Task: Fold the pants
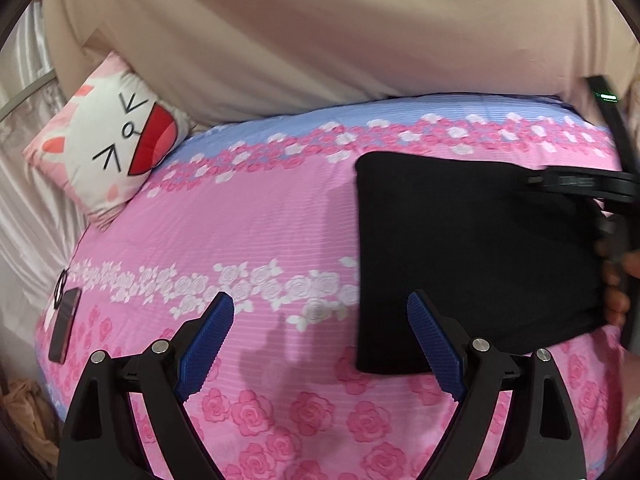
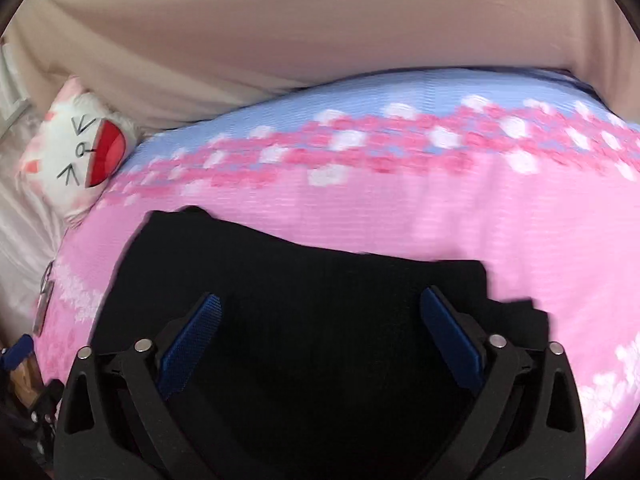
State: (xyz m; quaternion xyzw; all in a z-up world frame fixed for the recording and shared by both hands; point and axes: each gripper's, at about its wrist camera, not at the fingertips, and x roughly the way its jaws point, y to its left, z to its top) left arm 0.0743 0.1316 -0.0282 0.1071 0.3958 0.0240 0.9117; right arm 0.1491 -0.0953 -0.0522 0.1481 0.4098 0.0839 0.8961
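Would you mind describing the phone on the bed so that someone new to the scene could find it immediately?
Start from the pink rose-printed bedsheet that covers the bed. Follow it to its left edge, below the cartoon cat-face pillow. The phone lies there, a slim dark slab, far smaller and glossier than the folded black pants on the sheet's right side.

My left tool (image 1: 320,312) hangs tilted downward, its blue pads (image 1: 206,344) spread wide with nothing between them. My right tool (image 2: 320,316) points down likewise, pads apart and gripping nothing. My right hand (image 1: 618,280) wraps its handle.
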